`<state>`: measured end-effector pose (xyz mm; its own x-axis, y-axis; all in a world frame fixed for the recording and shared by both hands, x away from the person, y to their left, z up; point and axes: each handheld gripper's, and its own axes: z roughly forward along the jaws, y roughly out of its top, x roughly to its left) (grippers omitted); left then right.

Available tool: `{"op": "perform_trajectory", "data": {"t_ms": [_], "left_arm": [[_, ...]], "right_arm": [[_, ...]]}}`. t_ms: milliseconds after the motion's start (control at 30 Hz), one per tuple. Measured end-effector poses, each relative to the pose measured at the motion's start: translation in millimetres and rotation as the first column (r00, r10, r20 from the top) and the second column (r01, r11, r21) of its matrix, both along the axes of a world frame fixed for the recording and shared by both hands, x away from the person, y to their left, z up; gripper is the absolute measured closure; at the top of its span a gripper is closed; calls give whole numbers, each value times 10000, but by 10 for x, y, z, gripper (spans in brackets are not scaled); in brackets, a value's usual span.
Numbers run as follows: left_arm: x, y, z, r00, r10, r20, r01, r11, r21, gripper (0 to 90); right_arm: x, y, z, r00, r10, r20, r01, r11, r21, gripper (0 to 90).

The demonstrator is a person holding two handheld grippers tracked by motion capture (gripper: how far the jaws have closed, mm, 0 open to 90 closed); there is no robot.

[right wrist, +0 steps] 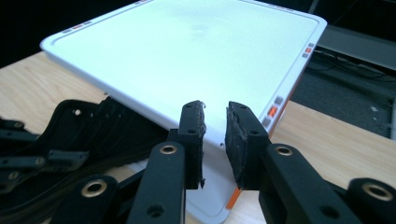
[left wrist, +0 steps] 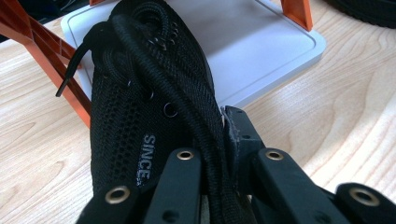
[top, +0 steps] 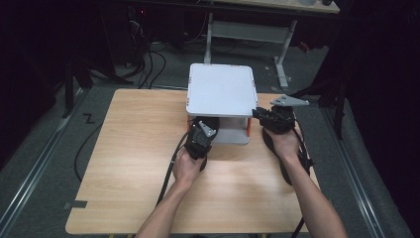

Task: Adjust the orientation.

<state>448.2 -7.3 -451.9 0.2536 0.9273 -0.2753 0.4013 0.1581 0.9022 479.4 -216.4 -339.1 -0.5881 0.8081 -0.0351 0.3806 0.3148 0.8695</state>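
A black mesh shoe [left wrist: 140, 121] with black laces (the word "SINCE" is printed on its side) sits clenched between the jaws of the left gripper [top: 200, 136], its toe end pushed into the lower level of a small white shelf rack [top: 221, 89] with orange legs. The rack stands at the far middle of the wooden desk [top: 133, 163], and the shoe is just at its front left opening. The right gripper [right wrist: 215, 140] hovers at the rack's front right corner, level with the top tray; its jaws stand slightly apart with nothing between them. A second dark shoe [top: 287, 163] lies on the desk under the right forearm.
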Motion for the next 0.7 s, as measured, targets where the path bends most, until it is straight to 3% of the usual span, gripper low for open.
{"op": "perform_trajectory", "data": {"t_ms": [167,333,433,533,700], "left_arm": [[70,-8,0,9996,253,81,-251,9994,-241,839],[151,-42,-3,9991,406,80,-405,9991,-86,838],[206,-70,-11,9986,518,94,-518,9987,20,838],[268,-80,-11,9976,686,134,-685,9976,-122,837],[367,-111,-39,9972,736,107,-737,9973,26,833]], "right_arm": [[187,120,-20,9995,-175,-248,171,9998,-138,774],[294,154,-96,9984,-329,-449,319,9993,-207,779],[314,142,-107,9985,-323,-442,322,9995,-35,796],[308,136,-110,9992,-197,-359,191,9997,-174,815],[309,124,-109,9991,-87,-408,80,9998,-167,839]]}}
